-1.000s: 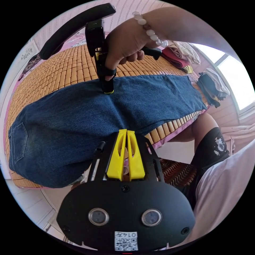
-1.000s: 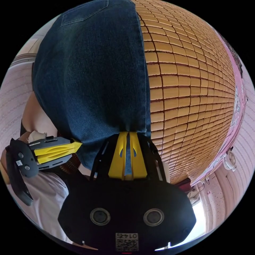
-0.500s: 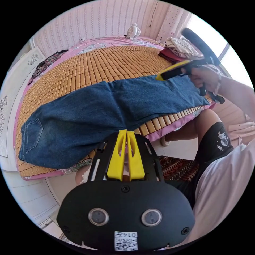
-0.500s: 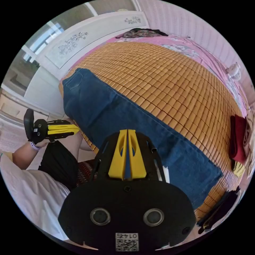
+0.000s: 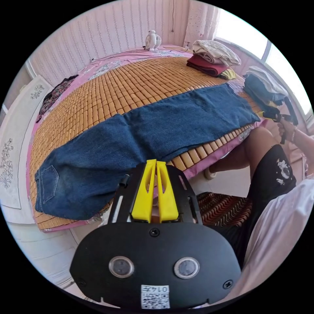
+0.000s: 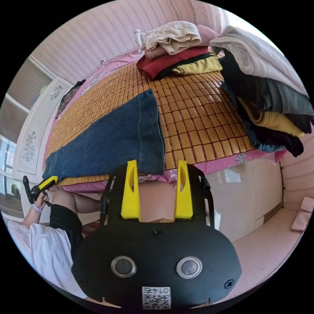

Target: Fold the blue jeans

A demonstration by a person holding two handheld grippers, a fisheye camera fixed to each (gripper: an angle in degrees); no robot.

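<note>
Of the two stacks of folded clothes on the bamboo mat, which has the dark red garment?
The cream-topped stack, farther from the mat's edge, holds the dark red garment; the other stack has white, grey and yellow.

- Blue jeans [image 5: 147,130], dark denim with pale stitching.
- Mat [image 5: 130,81] of tan-orange bamboo tiles in a grid.
- Pink floral sheet [image 6: 242,160] beneath it.
- Both grippers, left [image 5: 156,162] and right [image 6: 157,163]: yellow jaws, black bodies.
- Folded clothes [image 6: 176,49]: cream, red, yellow.
</note>
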